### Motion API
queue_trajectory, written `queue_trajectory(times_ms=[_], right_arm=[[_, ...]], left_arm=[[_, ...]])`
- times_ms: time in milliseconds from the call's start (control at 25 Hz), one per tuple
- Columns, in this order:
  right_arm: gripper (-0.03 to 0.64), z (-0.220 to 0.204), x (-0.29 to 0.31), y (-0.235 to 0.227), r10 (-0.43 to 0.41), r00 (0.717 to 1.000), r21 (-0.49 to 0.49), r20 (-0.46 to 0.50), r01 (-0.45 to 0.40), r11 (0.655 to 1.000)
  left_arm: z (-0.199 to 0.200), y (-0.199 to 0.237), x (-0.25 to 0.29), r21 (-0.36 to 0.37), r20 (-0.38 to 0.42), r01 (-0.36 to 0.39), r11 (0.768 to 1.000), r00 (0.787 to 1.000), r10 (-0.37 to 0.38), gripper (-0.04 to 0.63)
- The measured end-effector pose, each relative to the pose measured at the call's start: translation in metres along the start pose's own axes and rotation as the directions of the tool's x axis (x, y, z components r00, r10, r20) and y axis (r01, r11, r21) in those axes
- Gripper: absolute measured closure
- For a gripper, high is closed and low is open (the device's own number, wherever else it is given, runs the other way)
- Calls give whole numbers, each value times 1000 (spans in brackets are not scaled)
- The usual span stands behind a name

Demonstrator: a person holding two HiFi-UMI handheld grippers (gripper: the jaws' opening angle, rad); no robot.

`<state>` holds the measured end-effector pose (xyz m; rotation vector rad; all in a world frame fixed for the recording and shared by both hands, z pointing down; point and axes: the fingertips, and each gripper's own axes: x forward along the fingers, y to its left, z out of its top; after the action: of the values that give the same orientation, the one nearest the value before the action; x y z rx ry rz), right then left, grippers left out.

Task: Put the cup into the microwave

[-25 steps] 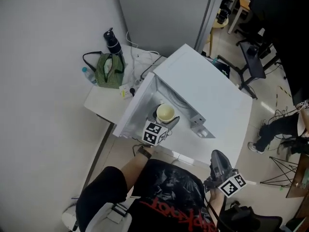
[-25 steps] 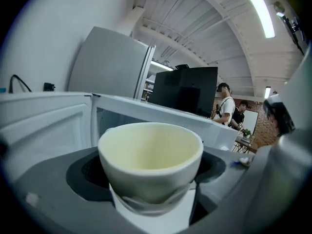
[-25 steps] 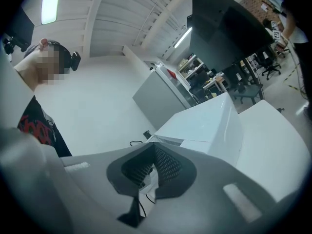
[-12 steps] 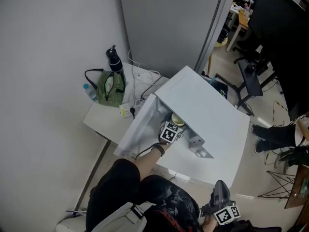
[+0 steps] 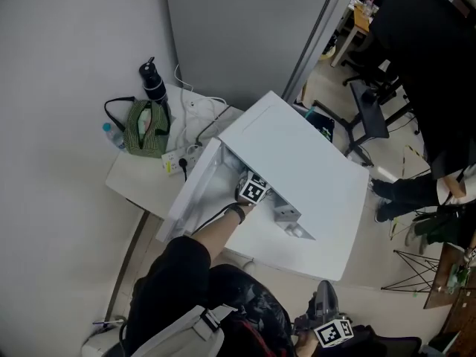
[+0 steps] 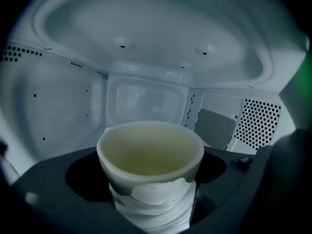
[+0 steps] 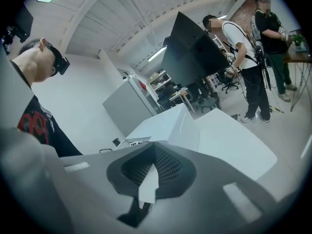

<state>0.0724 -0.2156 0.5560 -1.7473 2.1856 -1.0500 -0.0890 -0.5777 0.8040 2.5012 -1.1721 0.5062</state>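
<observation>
**Left gripper and cup.** Your left gripper (image 5: pixel 253 190) reaches in through the front opening of the white microwave (image 5: pixel 301 166), with only its marker cube showing past the edge in the head view. In the left gripper view its jaws are closed against the sides of the pale cream cup (image 6: pixel 150 155). The cup is upright and open-topped, and it sits wholly inside the cavity, in front of the back wall and between the perforated side walls. You cannot tell whether its base touches the cavity floor.

**Right gripper.** Your right gripper (image 5: pixel 327 326) is well apart from the microwave, low and in front of it by your body. Its jaws are pressed together with nothing between them.

**Surroundings.** On the table (image 5: pixel 126 184) beside the microwave's open door (image 5: pixel 186 195) stand a green bag (image 5: pixel 140 129) and a black bottle (image 5: pixel 152 84).
</observation>
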Motion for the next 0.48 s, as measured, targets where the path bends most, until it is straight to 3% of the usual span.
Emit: queue_trajectory(times_ms=[200, 480], right_arm=[[618, -4, 8, 6, 8, 1000, -13, -19, -9, 1000], [618, -12, 1, 3, 11, 1000, 13, -20, -11, 1000]], left_arm=[[2, -3, 12, 80, 11, 44, 996, 999, -45, 133], [-4, -8, -8, 78, 11, 72, 994, 997, -73, 132]])
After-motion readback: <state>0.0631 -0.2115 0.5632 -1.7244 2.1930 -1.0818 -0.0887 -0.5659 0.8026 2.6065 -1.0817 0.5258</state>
